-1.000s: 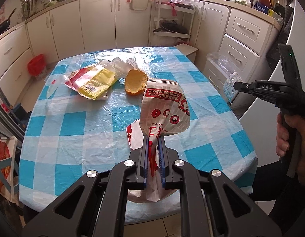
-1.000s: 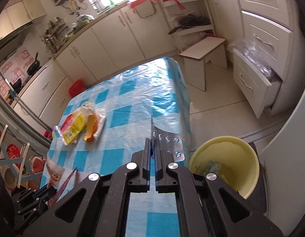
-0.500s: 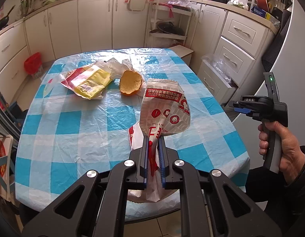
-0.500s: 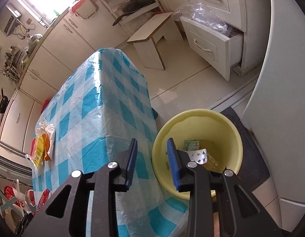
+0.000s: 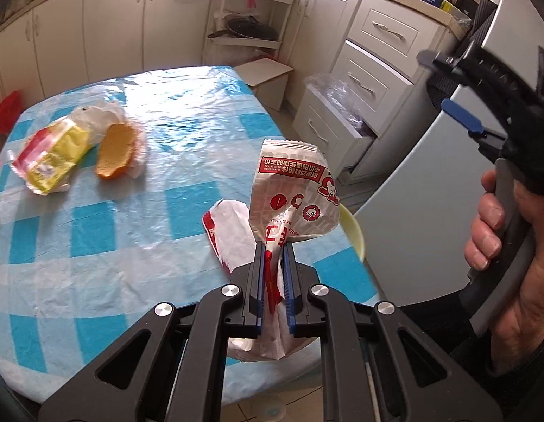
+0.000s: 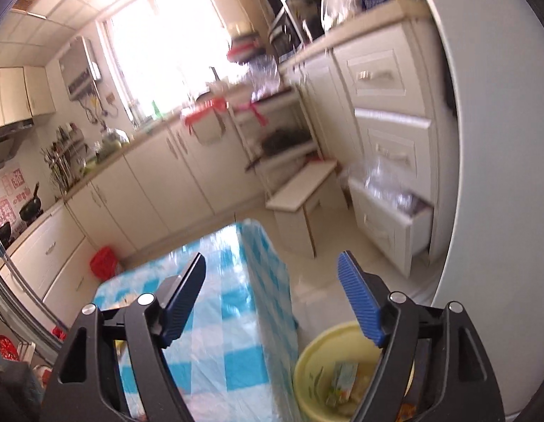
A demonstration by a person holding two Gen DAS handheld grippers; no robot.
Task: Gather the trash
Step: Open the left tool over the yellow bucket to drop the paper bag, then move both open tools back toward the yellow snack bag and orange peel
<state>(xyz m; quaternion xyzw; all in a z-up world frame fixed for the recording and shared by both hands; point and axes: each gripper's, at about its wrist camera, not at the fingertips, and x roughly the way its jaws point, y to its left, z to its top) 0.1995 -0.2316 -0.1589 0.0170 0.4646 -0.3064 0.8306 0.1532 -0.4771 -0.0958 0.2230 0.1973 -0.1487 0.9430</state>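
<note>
Left claw [image 5: 273,249] pinches wrapper [image 5: 293,197]; right claw [image 6: 272,281] just opened, empty.

White-red snack wrapper [image 5: 293,190]: red band, white East Asian print, upside down, not legible. No other readable text.

The left gripper [image 5: 272,263] pointed steeply downward with its blue-padded jaws nearly closed, pinching the twisted neck of a crumpled white-and-red paper food wrapper [image 5: 293,198] that stood up between them. The right gripper [image 6: 272,302], black-framed with ribbed blue pads, was tilted gently downward; its jaws had just been opening and stood wide apart, with nothing between them. In the left wrist view, the person's right hand [image 5: 507,242] was wrapped around that gripper's grey handle, fingers [image 5: 483,218] curled over the front, with a dark sleeve at the wrist.
</note>
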